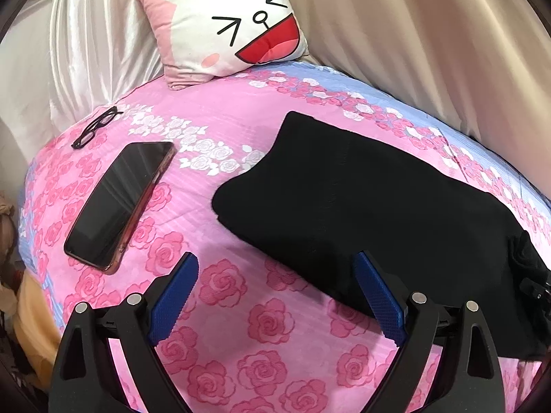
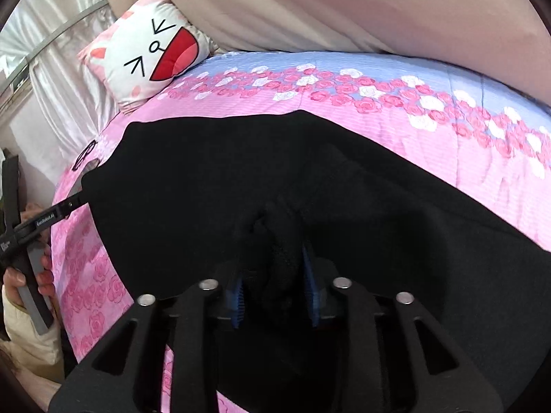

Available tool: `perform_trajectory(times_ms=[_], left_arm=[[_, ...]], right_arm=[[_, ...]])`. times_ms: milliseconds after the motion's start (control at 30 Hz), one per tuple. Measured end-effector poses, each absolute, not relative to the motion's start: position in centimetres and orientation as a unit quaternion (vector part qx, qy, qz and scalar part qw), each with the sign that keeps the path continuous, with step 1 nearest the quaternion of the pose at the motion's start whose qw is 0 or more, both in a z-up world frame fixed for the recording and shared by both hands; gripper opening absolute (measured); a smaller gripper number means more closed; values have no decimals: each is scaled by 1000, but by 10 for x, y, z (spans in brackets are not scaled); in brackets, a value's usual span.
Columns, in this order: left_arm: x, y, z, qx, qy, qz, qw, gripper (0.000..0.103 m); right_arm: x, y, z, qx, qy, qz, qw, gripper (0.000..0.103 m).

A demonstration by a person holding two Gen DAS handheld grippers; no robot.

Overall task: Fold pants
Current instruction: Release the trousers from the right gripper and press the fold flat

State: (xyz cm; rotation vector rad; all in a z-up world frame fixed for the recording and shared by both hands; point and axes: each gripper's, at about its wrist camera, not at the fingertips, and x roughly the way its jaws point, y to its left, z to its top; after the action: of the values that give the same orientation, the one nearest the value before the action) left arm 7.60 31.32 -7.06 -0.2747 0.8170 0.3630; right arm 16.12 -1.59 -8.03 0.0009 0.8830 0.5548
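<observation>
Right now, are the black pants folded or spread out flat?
Folded: the black pants lie as a compact thick block with a rounded doubled edge on the pink bedspread.

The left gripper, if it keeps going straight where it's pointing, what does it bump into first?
Probably the pink rose bedspread: only bare cover shows between the open left gripper fingers. The black pants lie just to its right.

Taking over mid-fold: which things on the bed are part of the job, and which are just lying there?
Job:
black pants
left tool, open
right tool, a bunch of pants fabric between its fingers

Lying about:
phone
glasses
cat cushion
</observation>
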Motion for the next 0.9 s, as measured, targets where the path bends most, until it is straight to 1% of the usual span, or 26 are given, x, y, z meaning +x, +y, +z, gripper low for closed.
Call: perform_trajectory(times_ms=[33,67,133,167,200,233,267,400,533,600,667,800,833,867,900], left_arm=[[74,316,-71,-136,395,175,892,90],[72,319,-71,-141,396,175,890,90],[67,327,-74,-161,402,177,884,90],[64,332,-75,-174,405,176,880,90],[62,337,-77,-186,407,174,877,90],[59,343,-80,-204,411,173,871,90],[58,349,-82,-221,414,171,867,90],[55,367,-90,-276,414,165,851,90],[63,373,-87,-301,406,152,849,90],[71,373,-87,-306,406,146,848,90],[78,374,-87,-312,402,146,848,90],[89,378,-88,-347,397,140,838,90],[91,378,-88,-352,394,139,837,90],[93,378,-89,-358,391,141,836,90],[97,377,-89,-365,387,135,836,90]], right_arm=[[161,-14,-79,-1,420,267,868,43],[160,-12,-79,-3,418,269,868,47],[155,-3,-78,-35,406,259,876,47],[155,4,-78,-49,403,257,877,37],[154,9,-78,-58,401,255,878,32],[154,10,-76,-56,400,256,878,24],[155,11,-73,-47,398,257,879,22],[157,14,-60,-32,381,265,885,21],[159,31,-73,-49,398,284,871,21],[154,38,-79,-74,390,289,871,25],[149,33,-71,-54,385,297,872,36],[133,8,-54,-1,366,311,877,37],[128,1,-50,4,360,306,881,44],[121,-9,-46,10,352,299,887,53],[115,-21,-42,16,344,288,893,60]])
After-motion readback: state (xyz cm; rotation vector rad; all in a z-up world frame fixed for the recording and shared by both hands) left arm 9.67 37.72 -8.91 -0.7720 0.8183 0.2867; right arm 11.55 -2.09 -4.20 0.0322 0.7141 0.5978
